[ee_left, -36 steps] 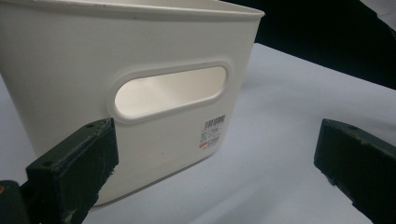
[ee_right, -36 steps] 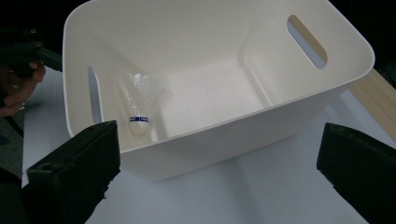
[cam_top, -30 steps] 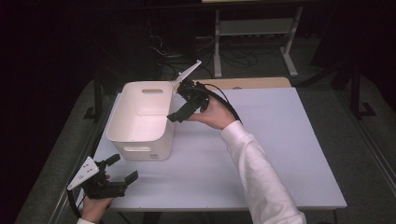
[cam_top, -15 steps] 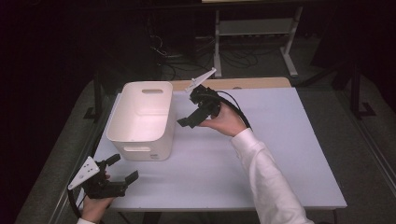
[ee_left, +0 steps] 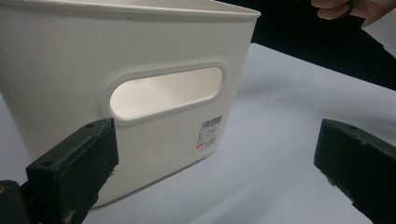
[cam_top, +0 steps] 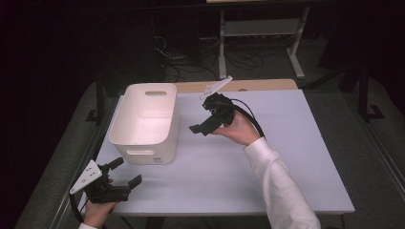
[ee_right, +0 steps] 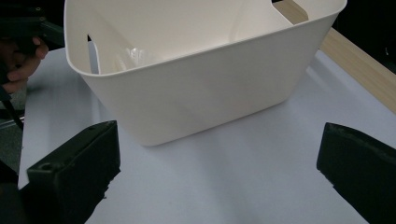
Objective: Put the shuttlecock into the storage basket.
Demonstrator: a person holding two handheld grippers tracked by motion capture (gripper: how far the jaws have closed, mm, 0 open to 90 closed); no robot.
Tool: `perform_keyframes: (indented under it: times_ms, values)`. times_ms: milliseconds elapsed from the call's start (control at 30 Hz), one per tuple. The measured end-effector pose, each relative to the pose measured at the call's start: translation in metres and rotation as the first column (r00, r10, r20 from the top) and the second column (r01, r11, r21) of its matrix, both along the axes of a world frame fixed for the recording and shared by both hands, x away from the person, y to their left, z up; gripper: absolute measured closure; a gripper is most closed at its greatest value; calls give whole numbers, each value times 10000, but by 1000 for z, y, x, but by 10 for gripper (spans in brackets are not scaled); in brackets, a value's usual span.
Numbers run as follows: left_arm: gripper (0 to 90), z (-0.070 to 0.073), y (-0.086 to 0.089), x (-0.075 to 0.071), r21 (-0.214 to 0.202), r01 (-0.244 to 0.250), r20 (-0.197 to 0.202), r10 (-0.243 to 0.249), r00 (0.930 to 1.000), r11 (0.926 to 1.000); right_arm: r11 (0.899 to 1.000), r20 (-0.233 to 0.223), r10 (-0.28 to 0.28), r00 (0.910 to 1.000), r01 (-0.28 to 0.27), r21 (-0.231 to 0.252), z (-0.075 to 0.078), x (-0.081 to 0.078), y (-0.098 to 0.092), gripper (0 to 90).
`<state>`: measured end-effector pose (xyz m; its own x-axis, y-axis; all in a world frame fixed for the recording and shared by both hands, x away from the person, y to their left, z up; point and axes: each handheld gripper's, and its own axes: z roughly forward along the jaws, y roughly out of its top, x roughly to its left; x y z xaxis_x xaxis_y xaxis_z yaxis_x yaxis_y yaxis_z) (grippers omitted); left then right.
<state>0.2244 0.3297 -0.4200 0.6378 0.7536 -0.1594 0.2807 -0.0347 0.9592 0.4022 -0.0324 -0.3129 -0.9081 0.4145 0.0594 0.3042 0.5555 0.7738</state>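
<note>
White plastic bin (cam_top: 145, 119) stands upright on the pale counter (cam_top: 286, 157) in the high view, toward the counter's left half, open side up. The right hand-held gripper (cam_top: 199, 128) is held above the counter just to the right of the bin, apart from it, jaws spread wide and holding nothing; a white sleeve (cam_top: 282, 191) runs back from it toward the near edge. The left hand-held gripper (cam_top: 125, 172) sits in front of the bin, close to its near wall, jaws wide and holding nothing.

From the left gripper view, the bin (ee_left: 93, 60) stands close ahead with an oval handle slot (ee_left: 166, 91) in its facing wall and a small printed label (ee_left: 209, 133) just beside and below the slot. The left hand-held gripper (ee_left: 215, 161) has both black jaws far apart, with bare counter between them.

From the right gripper view, the bin (ee_right: 210, 88) shows its long side wall and its pale interior. The right hand-held gripper (ee_right: 219, 163) is spread wide with nothing between its jaws. Beyond the bin a hand (ee_right: 21, 63) grips the other gripper.
</note>
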Motion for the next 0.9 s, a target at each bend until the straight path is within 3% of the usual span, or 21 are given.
perform_keyframes:
  times_ms: [667,900]
  values:
    - [0,0,1,0,163,-8,-22,8,10000,9999,9998,389,44,9992,-51,186,-1,-17,-21,0]
    - [0,0,2,0,199,-30,-46,31,10000,9998,9997,275,-51,9996,44,259,-5,-22,-31,0]
